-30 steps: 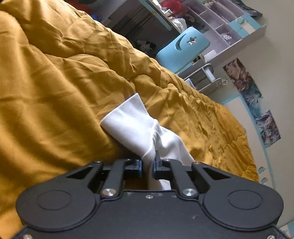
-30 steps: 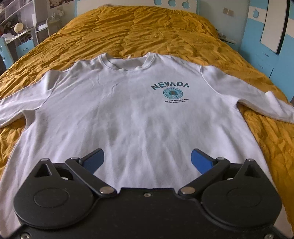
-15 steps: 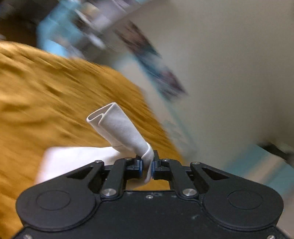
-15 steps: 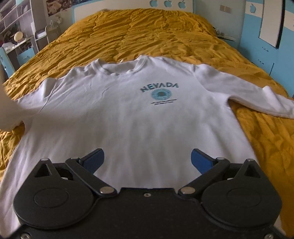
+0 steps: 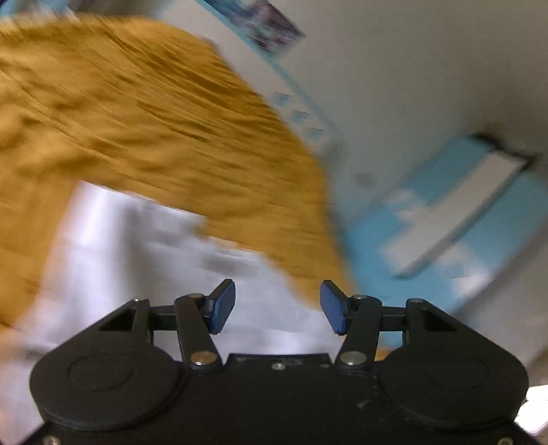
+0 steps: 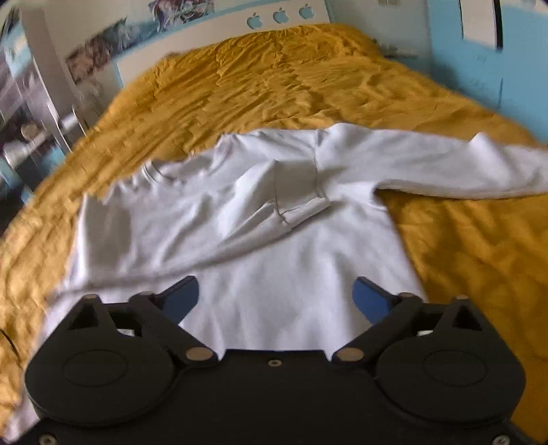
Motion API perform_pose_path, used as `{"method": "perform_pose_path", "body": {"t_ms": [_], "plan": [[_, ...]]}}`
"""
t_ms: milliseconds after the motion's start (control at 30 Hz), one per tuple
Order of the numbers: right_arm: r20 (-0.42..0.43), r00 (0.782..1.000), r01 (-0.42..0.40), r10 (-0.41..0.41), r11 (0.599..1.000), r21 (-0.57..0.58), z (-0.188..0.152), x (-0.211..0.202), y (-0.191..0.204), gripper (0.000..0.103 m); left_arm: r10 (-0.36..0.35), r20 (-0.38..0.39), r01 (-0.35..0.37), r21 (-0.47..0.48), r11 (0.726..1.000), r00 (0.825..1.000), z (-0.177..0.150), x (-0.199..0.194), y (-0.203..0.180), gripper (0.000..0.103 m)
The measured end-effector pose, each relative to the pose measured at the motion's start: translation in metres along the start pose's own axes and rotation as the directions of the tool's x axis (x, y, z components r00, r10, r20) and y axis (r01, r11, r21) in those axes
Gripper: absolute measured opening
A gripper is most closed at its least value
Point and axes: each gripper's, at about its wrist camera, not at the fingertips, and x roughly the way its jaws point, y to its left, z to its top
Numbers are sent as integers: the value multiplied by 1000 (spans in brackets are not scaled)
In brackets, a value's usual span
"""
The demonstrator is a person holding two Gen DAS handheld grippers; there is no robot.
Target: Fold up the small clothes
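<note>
We see a bed under a rumpled mustard-yellow quilt (image 6: 308, 85), with a white headboard (image 6: 281, 17) bearing blue apple shapes, blue wall panels to the right and shelving to the left. The white sweatshirt (image 6: 291, 274) lies flat on the quilt, one sleeve (image 6: 267, 208) folded across its chest, the other sleeve (image 6: 445, 167) stretched out right. A second ago both sleeves were spread and the printed front showed. The left gripper (image 5: 277, 304), which then pinched the cuff, has just been opening; its jaws stand apart with nothing between them. The right gripper (image 6: 277, 297) has narrowed slightly, jaws still wide and empty, above the hem.
</note>
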Motion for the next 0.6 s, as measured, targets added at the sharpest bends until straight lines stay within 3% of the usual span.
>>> {"method": "perform_pose_path", "body": {"t_ms": [67,100,167,267,367,400,433,500,600], "plan": [[-9,999,-34,35,998,51,15,23,-9,78,125,-20,-124,50,991,992,-4,-2,27,54],[-3,999,-33,33,997,76,20,33,-12,72,154,-44,-152,40,988,987,-2,-1,43,54],[-3,1000,-20,21,985,171,34,56,-24,69,152,-78,-153,-6,988,985,-8,0,69,54],[-71,997,25,-1,939,343,41,95,-40,68,151,-83,-155,-52,987,985,-16,-1,89,54],[-18,1000,22,-16,906,423,42,114,-42,68,154,-100,-160,-48,986,983,-20,8,86,54],[12,1000,-7,2,903,430,44,117,-39,64,154,-107,-158,-30,987,982,-22,11,85,55],[26,1000,-22,12,905,426,44,119,-35,41,161,-110,-163,-12,986,981,-24,15,79,55],[32,999,-21,8,914,406,50,120,-26,6,181,-113,-180,20,984,977,-18,25,80,55],[129,991,-64,18,931,360,62,95,-21,6,193,-129,-192,14,981,973,-18,27,82,56]]}}
